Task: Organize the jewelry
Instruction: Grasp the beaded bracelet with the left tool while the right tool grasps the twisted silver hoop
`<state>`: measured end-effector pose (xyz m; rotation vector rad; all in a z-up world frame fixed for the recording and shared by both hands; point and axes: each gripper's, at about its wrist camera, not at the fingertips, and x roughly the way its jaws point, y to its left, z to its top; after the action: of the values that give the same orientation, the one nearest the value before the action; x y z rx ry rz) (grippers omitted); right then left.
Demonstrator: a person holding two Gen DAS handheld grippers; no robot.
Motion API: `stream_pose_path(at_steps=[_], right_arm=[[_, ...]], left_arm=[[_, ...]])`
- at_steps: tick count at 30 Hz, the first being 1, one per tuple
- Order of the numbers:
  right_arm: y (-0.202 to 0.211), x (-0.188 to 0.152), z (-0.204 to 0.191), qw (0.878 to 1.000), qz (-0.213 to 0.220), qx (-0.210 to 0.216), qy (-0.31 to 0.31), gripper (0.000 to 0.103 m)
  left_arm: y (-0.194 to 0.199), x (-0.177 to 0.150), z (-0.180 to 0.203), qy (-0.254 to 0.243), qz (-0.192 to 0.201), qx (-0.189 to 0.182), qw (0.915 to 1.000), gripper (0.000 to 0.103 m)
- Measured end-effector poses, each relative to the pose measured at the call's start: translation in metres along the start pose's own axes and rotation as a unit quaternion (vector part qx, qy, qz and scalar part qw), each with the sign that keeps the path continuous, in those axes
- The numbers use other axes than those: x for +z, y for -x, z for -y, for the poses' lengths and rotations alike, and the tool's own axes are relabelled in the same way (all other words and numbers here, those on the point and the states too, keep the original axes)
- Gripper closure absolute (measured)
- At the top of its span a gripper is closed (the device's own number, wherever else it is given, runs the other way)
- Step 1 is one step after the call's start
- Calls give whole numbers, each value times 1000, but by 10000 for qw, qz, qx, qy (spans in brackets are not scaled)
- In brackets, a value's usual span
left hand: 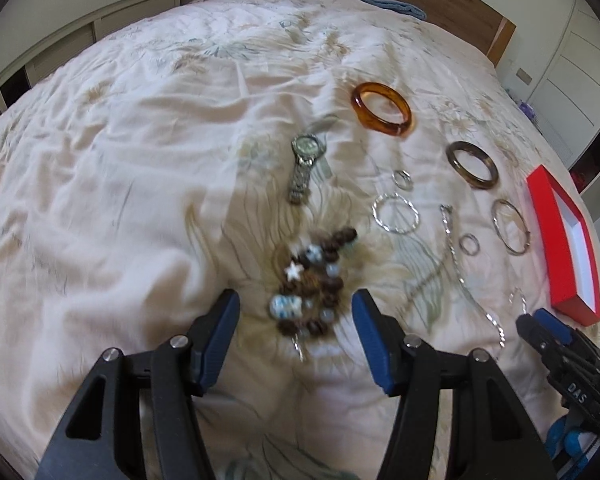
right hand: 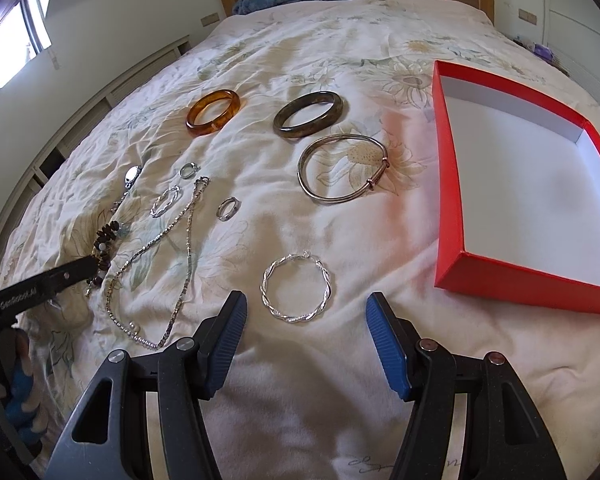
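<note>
Brown beads lie between the wide-open left gripper; the right gripper gapes empty by a silver hoop.

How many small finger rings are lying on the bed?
2. One ring lies near the amber bangle, beside the chain necklace's top end; the other ring lies further right, below the dark bangle.

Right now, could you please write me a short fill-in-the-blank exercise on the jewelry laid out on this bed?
1. The box lying open on the bedspread is ___ on the outside.
2. Inside the box there is ___.
3. The left gripper has its open jaws on either side of the ___ bracelet.
4. Just ahead of the right gripper lies a twisted ___ hoop.

Missing words: red; nothing; beaded; silver
</note>
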<state>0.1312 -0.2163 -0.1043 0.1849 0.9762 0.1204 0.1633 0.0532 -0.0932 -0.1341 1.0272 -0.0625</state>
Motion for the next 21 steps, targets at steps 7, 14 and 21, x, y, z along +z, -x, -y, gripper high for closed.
stream_pose_path(at_steps=[7, 14, 21], right_arm=[[-9, 5, 1, 10000, -17, 14, -51, 41], [-18, 6, -1, 10000, -82, -22, 36, 44], [-18, 0, -1, 9997, -169, 8, 200, 63]], left_arm=[[-18, 10, 2, -178, -53, 132, 9997, 47], [-25, 7, 8, -349, -73, 312, 9989, 60], [-28, 5, 11, -454, -105, 300, 9985, 82]])
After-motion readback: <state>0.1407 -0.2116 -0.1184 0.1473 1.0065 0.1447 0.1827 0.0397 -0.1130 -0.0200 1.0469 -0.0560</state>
